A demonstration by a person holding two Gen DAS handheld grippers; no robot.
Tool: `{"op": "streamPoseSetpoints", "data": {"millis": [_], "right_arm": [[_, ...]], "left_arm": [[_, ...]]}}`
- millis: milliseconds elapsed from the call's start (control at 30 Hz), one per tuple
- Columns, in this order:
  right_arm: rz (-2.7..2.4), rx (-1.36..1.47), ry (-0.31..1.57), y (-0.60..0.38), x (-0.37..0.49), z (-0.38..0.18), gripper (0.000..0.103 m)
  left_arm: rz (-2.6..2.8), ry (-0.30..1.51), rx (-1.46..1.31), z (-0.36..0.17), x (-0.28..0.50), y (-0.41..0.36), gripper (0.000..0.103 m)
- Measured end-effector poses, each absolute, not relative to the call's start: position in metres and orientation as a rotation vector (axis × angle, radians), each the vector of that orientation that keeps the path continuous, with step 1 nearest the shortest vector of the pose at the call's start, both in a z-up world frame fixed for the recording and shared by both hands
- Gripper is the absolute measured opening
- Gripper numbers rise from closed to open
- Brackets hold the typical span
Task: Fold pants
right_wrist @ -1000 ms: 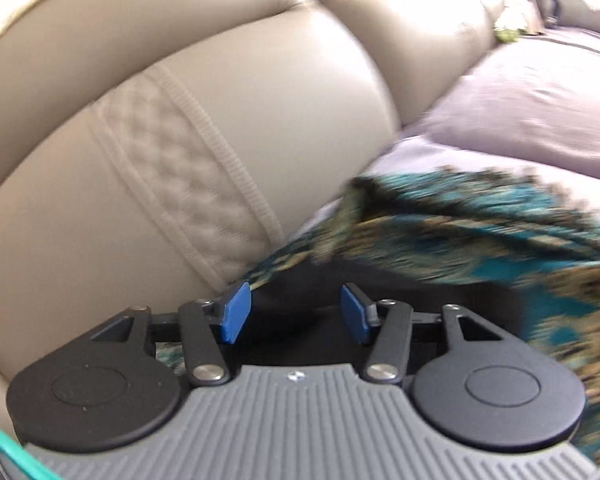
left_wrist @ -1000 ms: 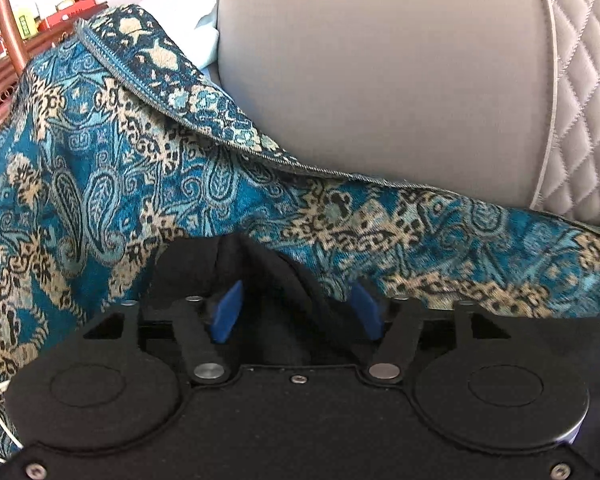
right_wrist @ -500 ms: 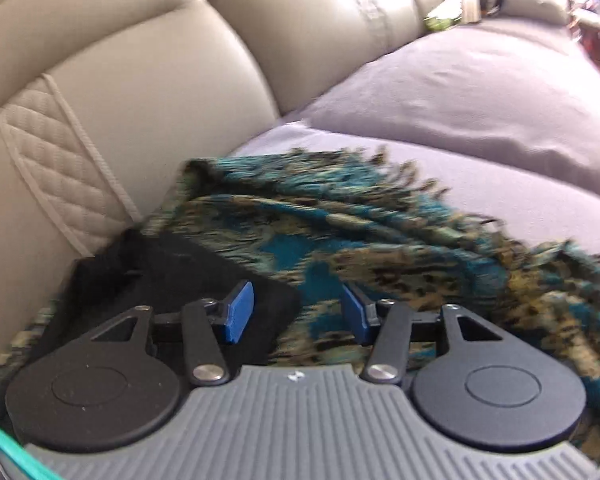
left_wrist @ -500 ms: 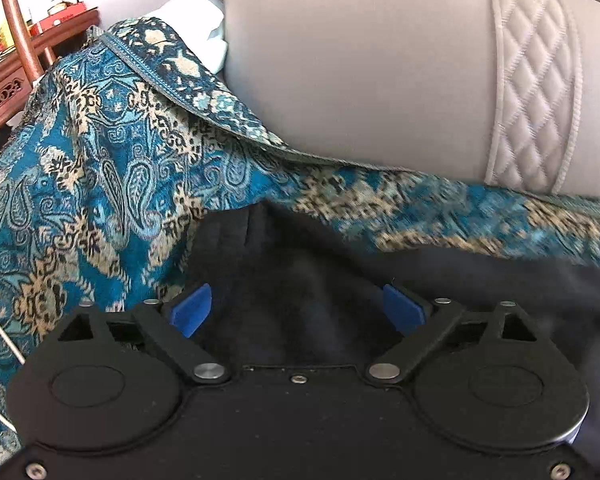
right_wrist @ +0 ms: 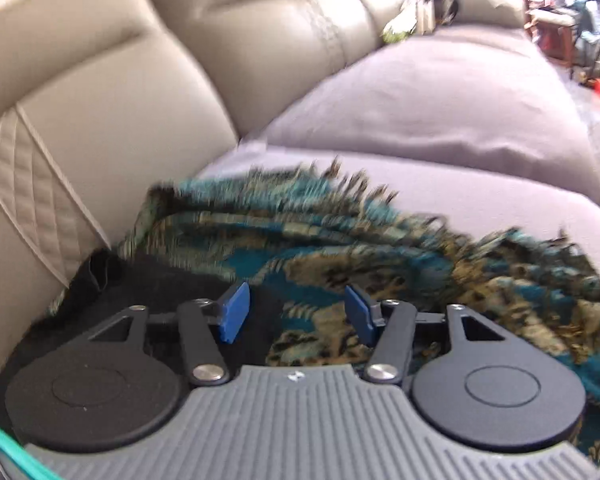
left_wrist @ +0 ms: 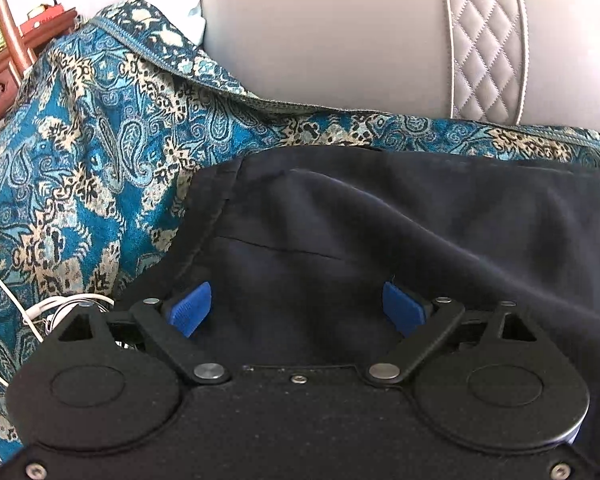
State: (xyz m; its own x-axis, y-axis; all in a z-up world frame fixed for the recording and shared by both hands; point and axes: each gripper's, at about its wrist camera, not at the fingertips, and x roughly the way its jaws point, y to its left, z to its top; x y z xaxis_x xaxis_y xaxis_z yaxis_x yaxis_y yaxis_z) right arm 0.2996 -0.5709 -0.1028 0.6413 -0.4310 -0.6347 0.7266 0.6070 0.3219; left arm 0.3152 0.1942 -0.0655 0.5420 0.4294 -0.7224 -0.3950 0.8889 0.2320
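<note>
Both grippers spread, gripping nothing: left gripper (left_wrist: pixel 298 308) over dark navy fabric pants (left_wrist: pixel 400 232) lying on teal paisley throw (left_wrist: pixel 80 152) on grey leather sofa (left_wrist: pixel 340 32); right gripper (right_wrist: pixel 296 316) above pants edge.

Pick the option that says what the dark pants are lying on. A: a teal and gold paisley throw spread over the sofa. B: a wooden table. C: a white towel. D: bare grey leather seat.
A: in the left wrist view the dark navy fabric pants rest on the teal and gold paisley throw, which covers the grey leather sofa.
</note>
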Motion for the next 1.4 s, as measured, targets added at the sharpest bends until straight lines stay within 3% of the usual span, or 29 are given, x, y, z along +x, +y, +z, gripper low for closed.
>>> {"op": "streamPoseSetpoints", "data": {"millis": [67,133,267,367,500,533,567,600,633,833,1133,1200,1233,1267,1300,1333,1367,1400], "right_arm": [[-0.688,0.624,0.472,-0.566,0.290,-0.094,0.059],[-0.620,0.641,0.446,-0.562,0.290,-0.087,0.058],[-0.409,0.751,0.494,-0.561,0.309,-0.088,0.058],[-0.460,0.682,0.611,-0.551,0.337,-0.098,0.058],[-0.540,0.611,0.637,-0.541,0.356,-0.108,0.067],[-0.542,0.624,0.636,-0.539,0.359,-0.107,0.050],[-0.526,0.648,0.637,-0.538,0.364,-0.106,0.021],[-0.516,0.678,0.644,-0.538,0.365,-0.105,0.006],[-0.510,0.706,0.652,-0.538,0.366,-0.104,0.002],[-0.551,0.664,0.572,-0.528,0.344,-0.089,0.001],[-0.653,0.624,0.503,-0.554,0.294,-0.068,0.002],[-0.655,0.602,0.570,-0.561,0.300,-0.076,0.005],[-0.633,0.605,0.639,-0.565,0.303,-0.083,0.016],[-0.627,0.624,0.695,-0.569,0.306,-0.090,0.039],[-0.641,0.636,0.692,-0.569,0.302,-0.093,0.046],[-0.646,0.639,0.669,-0.567,0.297,-0.092,0.062],[-0.641,0.642,0.636,-0.564,0.291,-0.091,0.068],[-0.616,0.641,0.607,-0.560,0.285,-0.088,0.068]], "left_arm": [[0.487,0.868,0.042,-0.065,0.315,0.195,0.093],[0.491,0.868,0.029,-0.065,0.316,0.196,0.093],[0.495,0.863,0.030,-0.066,0.316,0.196,0.093],[0.495,0.857,0.029,-0.066,0.315,0.196,0.093],[0.512,0.849,-0.002,-0.068,0.315,0.197,0.095],[0.516,0.847,-0.001,-0.068,0.314,0.196,0.095],[0.518,0.845,0.001,-0.068,0.314,0.196,0.095],[0.520,0.845,0.001,-0.067,0.314,0.195,0.095],[0.521,0.844,0.001,-0.067,0.314,0.195,0.095],[0.508,0.847,0.001,-0.066,0.314,0.195,0.096],[0.417,0.856,0.016,-0.064,0.310,0.193,0.097],[0.402,0.855,0.031,-0.063,0.308,0.191,0.097],[0.403,0.854,0.035,-0.062,0.307,0.190,0.098],[0.406,0.852,0.033,-0.061,0.305,0.190,0.097],[0.407,0.850,0.023,-0.059,0.303,0.191,0.097],[0.404,0.846,0.007,-0.057,0.300,0.193,0.097],[0.397,0.840,-0.009,-0.053,0.296,0.195,0.097],[0.390,0.831,-0.018,-0.050,0.292,0.197,0.097]]}}
